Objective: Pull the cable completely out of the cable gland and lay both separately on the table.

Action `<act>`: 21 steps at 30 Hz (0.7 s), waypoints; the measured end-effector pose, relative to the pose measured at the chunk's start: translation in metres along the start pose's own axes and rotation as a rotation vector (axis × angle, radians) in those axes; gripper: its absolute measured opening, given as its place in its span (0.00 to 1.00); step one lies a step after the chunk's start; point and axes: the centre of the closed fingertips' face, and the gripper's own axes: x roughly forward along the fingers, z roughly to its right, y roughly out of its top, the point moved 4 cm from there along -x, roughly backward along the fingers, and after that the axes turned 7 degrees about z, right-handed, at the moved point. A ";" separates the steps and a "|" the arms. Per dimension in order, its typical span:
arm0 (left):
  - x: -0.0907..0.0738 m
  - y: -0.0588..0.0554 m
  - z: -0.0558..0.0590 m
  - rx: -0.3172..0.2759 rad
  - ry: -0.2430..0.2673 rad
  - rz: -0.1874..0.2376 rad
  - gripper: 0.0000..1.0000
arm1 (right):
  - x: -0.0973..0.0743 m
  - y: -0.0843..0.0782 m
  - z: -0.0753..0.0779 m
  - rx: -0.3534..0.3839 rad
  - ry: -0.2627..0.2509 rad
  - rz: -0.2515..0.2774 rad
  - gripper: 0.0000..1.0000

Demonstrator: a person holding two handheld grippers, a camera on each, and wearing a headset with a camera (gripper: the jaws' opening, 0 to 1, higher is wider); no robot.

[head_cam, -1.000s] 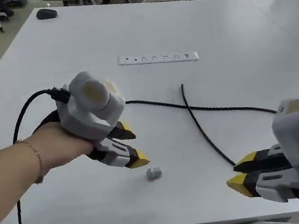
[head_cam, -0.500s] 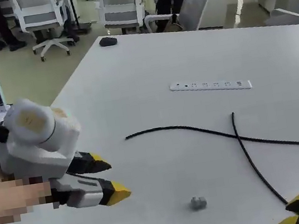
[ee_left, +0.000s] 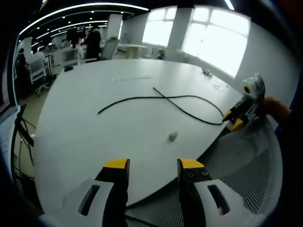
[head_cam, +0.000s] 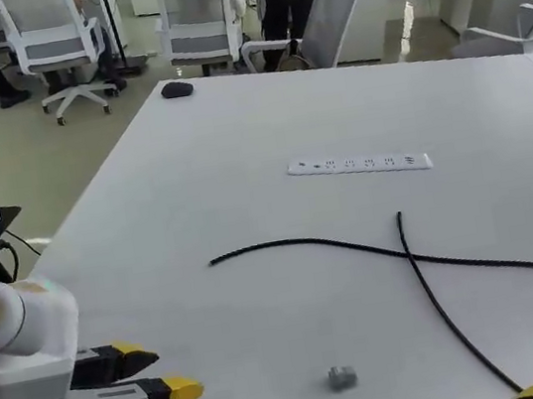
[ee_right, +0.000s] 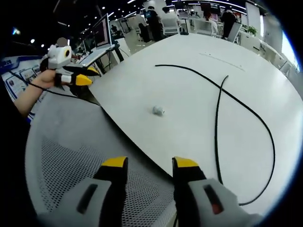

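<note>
The black cable (head_cam: pixel 283 243) lies on the white table (head_cam: pixel 238 143) with its long run going left to right in the head view. 1 free end points left. The other strand crosses over that run and its end points away, toward the power strip (head_cam: pixel 360 164). The small grey cable gland (head_cam: pixel 342 378) sits alone near the front edge, well apart from the cable, between the 2 grippers; its axis is too small to tell. The left gripper (ee_left: pixel 154 164) hangs off the table's near left edge with its jaws parted and holding nothing. The right gripper (ee_right: pixel 150 163), near the front right edge, is likewise parted and holding nothing.
</note>
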 end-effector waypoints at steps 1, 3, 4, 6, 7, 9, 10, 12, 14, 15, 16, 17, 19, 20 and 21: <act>-0.001 -0.001 -0.001 0.018 0.011 -0.014 0.41 | 0.000 0.000 0.000 -0.002 -0.003 -0.001 0.39; -0.002 -0.001 -0.002 0.035 0.019 -0.021 0.41 | -0.001 0.000 0.002 0.001 -0.013 0.004 0.39; -0.002 -0.001 -0.002 0.032 0.016 -0.017 0.41 | -0.002 0.001 0.002 0.004 -0.016 0.010 0.39; -0.004 0.001 -0.002 0.026 0.010 -0.001 0.41 | -0.003 0.002 0.003 0.009 -0.018 0.019 0.40; -0.005 0.002 -0.002 0.026 0.013 0.004 0.41 | -0.003 0.002 0.003 0.009 -0.020 0.019 0.40; -0.006 0.003 -0.005 0.017 0.025 0.016 0.41 | -0.005 0.001 0.004 0.008 -0.026 0.016 0.40; -0.007 0.005 -0.008 0.019 0.041 0.033 0.41 | -0.005 0.000 0.004 0.007 -0.027 0.015 0.39; -0.009 0.008 -0.008 0.022 0.047 0.047 0.39 | -0.007 0.000 0.004 0.010 -0.028 0.018 0.39; -0.009 0.008 -0.008 0.013 0.045 0.054 0.39 | -0.007 0.000 0.004 0.012 -0.029 0.020 0.40; -0.010 0.008 -0.009 -0.007 0.042 0.064 0.39 | -0.008 -0.001 0.004 0.013 -0.030 0.018 0.40; -0.010 0.009 -0.009 -0.023 0.040 0.076 0.39 | -0.008 -0.002 0.004 0.014 -0.030 0.017 0.40; -0.011 0.010 -0.010 -0.038 0.038 0.088 0.38 | -0.007 -0.003 0.004 0.014 -0.031 0.015 0.40; -0.011 0.009 -0.011 -0.045 0.036 0.088 0.37 | -0.008 -0.004 0.003 0.015 -0.032 0.011 0.40; -0.010 0.009 -0.010 -0.047 0.033 0.087 0.37 | -0.008 -0.005 0.003 0.014 -0.032 0.009 0.40; -0.010 0.009 -0.009 -0.046 0.032 0.086 0.37 | -0.008 -0.005 0.002 0.014 -0.032 0.009 0.40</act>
